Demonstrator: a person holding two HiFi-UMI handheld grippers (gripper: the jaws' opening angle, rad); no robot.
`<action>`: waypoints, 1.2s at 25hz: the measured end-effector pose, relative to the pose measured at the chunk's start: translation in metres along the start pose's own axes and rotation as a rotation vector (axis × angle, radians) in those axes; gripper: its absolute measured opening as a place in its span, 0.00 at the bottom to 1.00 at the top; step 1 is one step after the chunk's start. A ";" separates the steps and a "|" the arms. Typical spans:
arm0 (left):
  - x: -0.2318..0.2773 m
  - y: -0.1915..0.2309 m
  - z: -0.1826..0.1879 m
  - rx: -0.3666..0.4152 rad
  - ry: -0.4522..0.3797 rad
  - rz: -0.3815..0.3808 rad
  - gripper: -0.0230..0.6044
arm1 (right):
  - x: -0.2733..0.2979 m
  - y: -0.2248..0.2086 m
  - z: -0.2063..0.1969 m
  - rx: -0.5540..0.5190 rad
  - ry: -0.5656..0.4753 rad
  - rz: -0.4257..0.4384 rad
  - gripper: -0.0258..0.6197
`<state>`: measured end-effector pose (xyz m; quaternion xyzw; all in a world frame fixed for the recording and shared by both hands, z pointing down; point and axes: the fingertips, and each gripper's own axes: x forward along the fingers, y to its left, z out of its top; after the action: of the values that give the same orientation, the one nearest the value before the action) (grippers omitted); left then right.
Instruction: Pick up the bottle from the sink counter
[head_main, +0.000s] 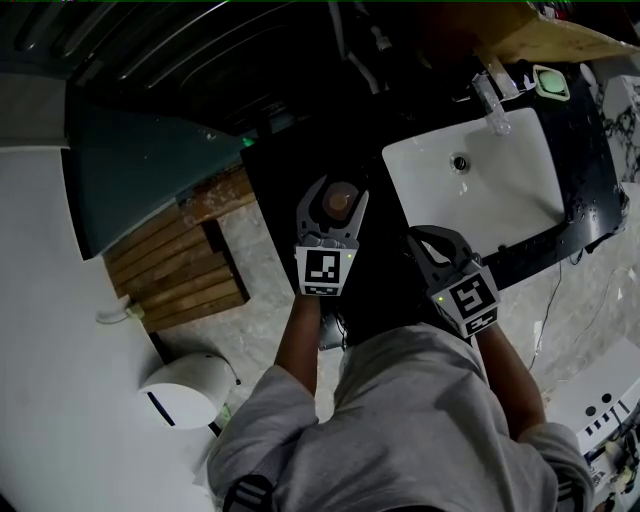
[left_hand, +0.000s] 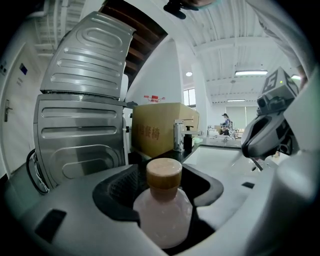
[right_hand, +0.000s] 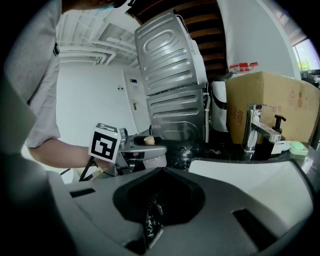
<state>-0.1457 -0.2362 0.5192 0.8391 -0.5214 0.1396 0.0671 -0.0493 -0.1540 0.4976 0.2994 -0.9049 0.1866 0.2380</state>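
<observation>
A small pale bottle (left_hand: 163, 215) with a tan cap (left_hand: 164, 172) sits between the jaws of my left gripper (left_hand: 165, 200), which is shut on its body. In the head view the left gripper (head_main: 337, 197) holds the bottle (head_main: 339, 201) over the black sink counter (head_main: 285, 160), left of the white basin (head_main: 500, 175). My right gripper (head_main: 418, 238) hovers by the basin's near left corner, its jaws shut with nothing between them. From the right gripper view (right_hand: 150, 220), the left gripper (right_hand: 142, 149) and the bottle cap (right_hand: 148, 141) show to the left.
A chrome faucet (right_hand: 252, 129) and a dark soap pump (right_hand: 276, 131) stand behind the basin, next to a cardboard box (right_hand: 272, 97). A ribbed metal panel (right_hand: 172, 80) rises at the counter's far end. Wooden slats (head_main: 180, 270) and a white bin (head_main: 185, 388) lie on the floor at left.
</observation>
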 end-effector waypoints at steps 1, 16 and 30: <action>0.000 0.000 0.000 0.001 0.000 -0.001 0.47 | 0.000 0.000 0.000 0.001 0.000 -0.002 0.05; -0.001 -0.001 0.000 0.050 0.026 0.009 0.40 | 0.002 0.002 0.000 -0.014 0.014 0.001 0.05; -0.002 -0.005 0.003 0.094 0.053 0.030 0.28 | -0.009 -0.001 -0.004 -0.016 0.013 -0.004 0.05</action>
<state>-0.1419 -0.2332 0.5163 0.8296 -0.5247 0.1869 0.0392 -0.0413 -0.1489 0.4960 0.2979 -0.9043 0.1808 0.2467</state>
